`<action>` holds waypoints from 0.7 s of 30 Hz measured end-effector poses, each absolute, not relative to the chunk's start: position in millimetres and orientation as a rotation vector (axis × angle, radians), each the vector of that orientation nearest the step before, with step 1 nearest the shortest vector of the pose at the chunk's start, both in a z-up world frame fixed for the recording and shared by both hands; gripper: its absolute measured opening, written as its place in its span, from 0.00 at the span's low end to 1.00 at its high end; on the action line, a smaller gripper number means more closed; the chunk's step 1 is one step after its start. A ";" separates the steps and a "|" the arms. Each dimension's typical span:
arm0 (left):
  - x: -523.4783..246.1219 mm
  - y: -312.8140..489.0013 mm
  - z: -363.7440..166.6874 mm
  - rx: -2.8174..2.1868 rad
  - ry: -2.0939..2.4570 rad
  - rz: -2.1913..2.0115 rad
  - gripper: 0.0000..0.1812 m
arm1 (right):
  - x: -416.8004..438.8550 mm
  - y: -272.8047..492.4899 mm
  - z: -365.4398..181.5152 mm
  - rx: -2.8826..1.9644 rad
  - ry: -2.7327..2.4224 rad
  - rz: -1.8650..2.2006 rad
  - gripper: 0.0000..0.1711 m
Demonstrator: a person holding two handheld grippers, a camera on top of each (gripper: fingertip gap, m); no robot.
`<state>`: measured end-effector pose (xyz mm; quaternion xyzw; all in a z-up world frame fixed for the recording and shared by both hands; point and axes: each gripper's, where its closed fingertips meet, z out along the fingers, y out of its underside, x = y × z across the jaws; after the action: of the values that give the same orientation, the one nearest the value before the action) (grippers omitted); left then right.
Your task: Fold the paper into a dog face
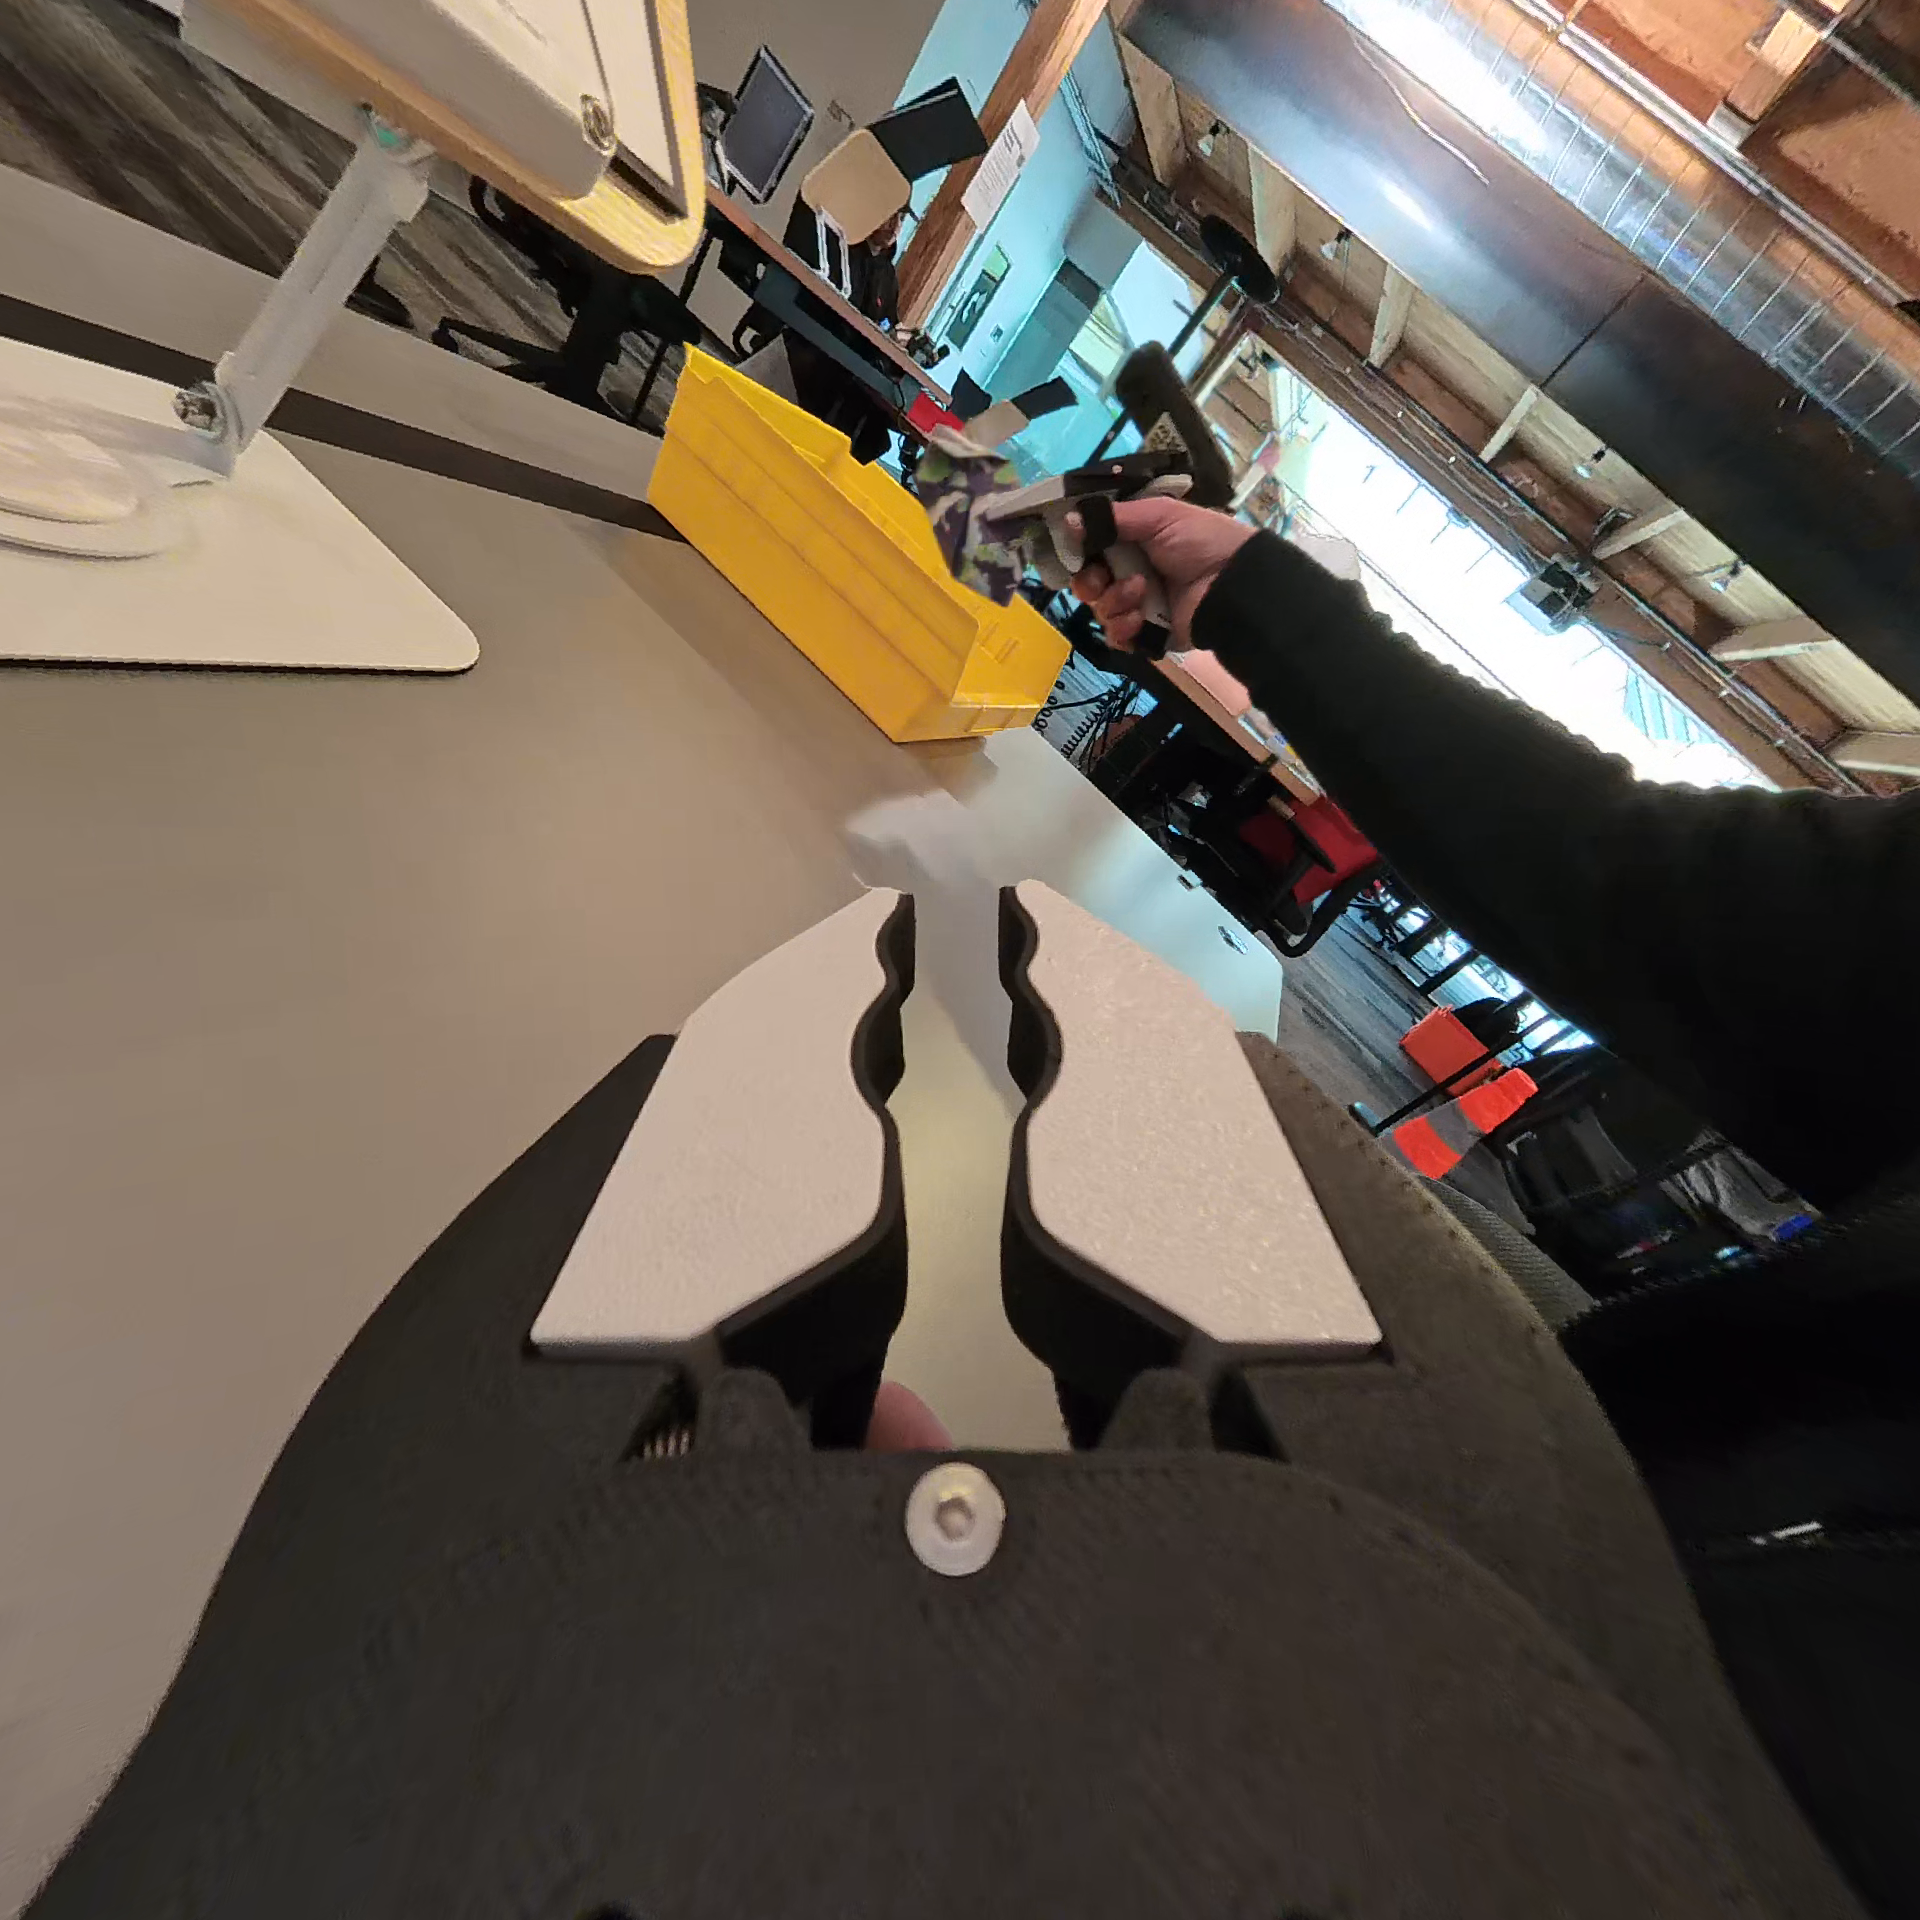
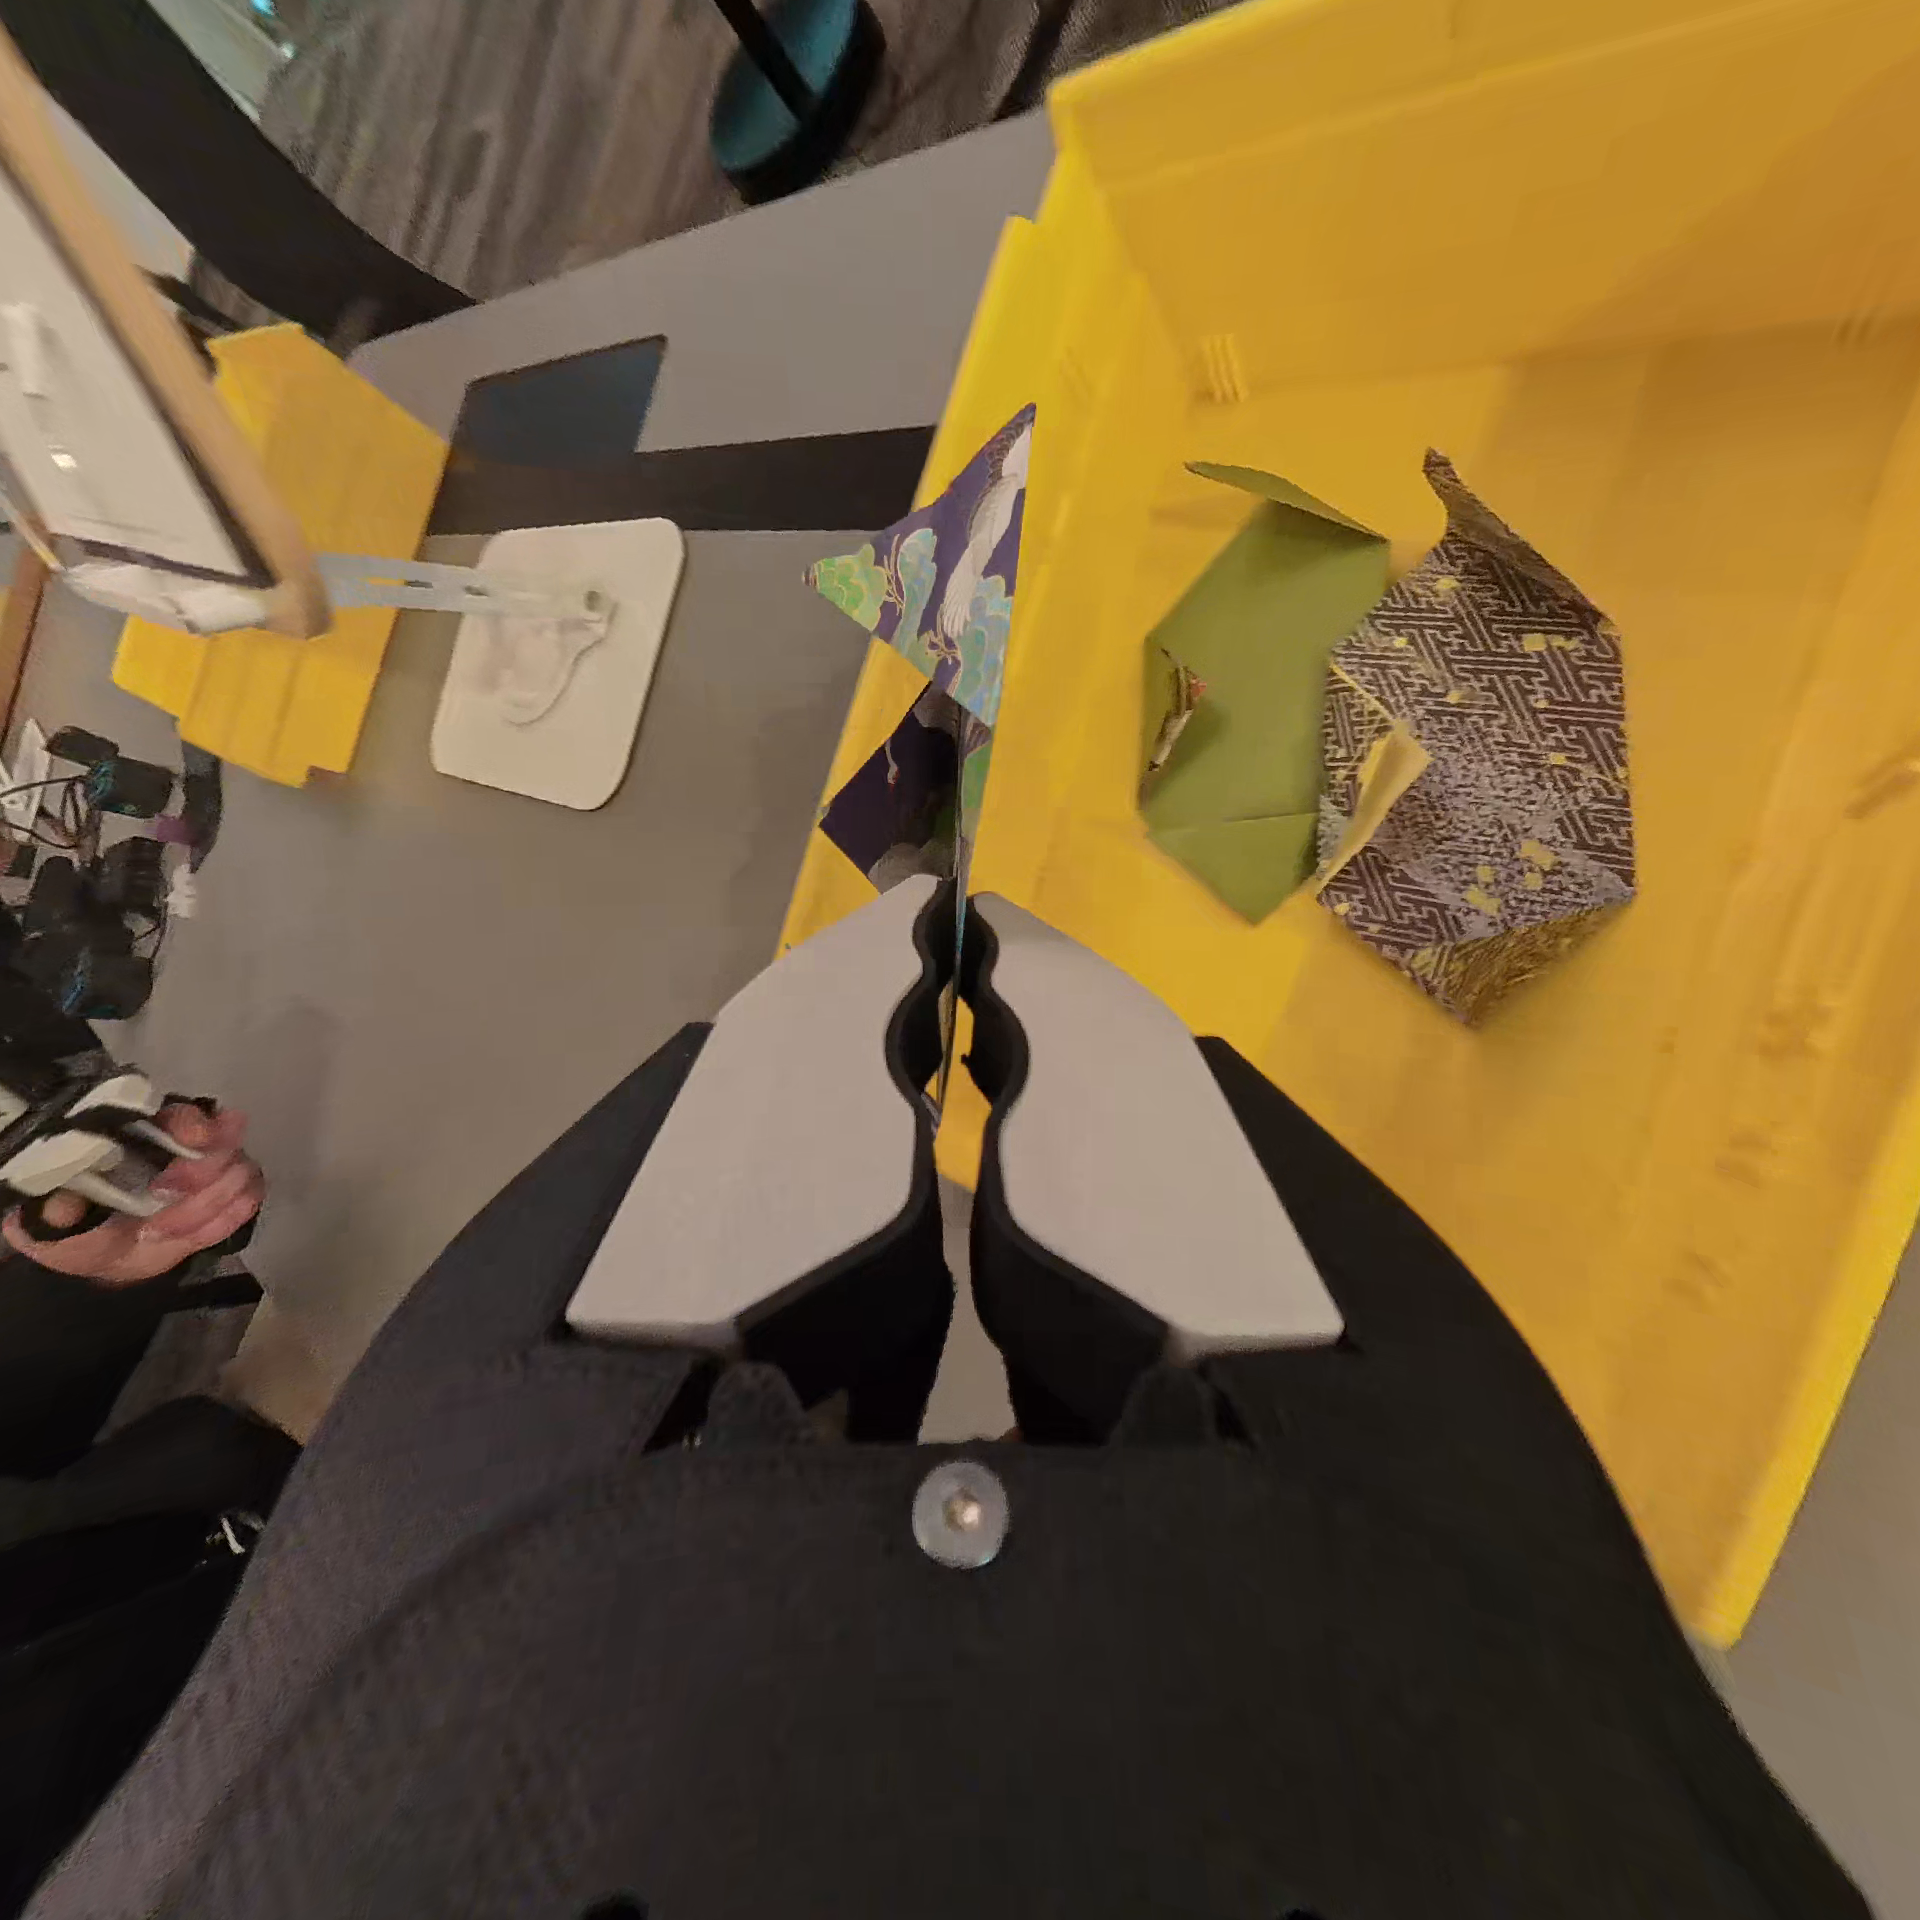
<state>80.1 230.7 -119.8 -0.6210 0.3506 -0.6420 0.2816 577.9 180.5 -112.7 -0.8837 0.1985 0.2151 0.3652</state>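
The grey table (image 2: pixel 343 935) bore a yellow bin (image 2: pixel 1455 1195) at right. A white stand base (image 2: pixel 556 665) and second yellow bin (image 2: pixel 301 540) sat farther left.

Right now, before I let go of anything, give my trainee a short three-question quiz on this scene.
1. True or false: the right gripper is shut on the folded crane-print paper.
2. How many folded papers lie inside the yellow bin? A) one B) two C) four
3. Fill in: the left gripper is ____ and holds nothing.

Key: 1 true; 2 B, the green folded paper and the purple patterned folded paper; 3 open.
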 end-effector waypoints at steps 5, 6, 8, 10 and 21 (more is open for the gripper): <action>84.8 233.1 -124.1 -1.674 0.936 -1.749 0.08 | 591.7 195.4 -158.4 -2.421 0.571 0.540 0.00; 85.5 232.8 -124.5 -1.672 0.940 -1.757 0.08 | 594.4 194.9 -170.0 -2.472 0.584 0.506 0.01; 86.9 232.8 -125.4 -1.674 0.943 -1.768 0.07 | 606.4 190.3 -191.1 -2.584 0.623 0.364 0.12; 88.2 232.4 -126.6 -1.675 0.947 -1.777 0.07 | 614.8 187.0 -199.6 -2.647 0.644 0.253 0.23; 90.4 229.3 -127.6 -1.671 0.983 -1.750 0.07 | 617.4 162.7 -139.1 -2.636 0.416 -0.165 0.21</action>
<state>90.4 229.3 -127.6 -0.6173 0.3634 -0.6468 0.2618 617.4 162.7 -139.1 -0.9591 0.1513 -0.0599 0.2318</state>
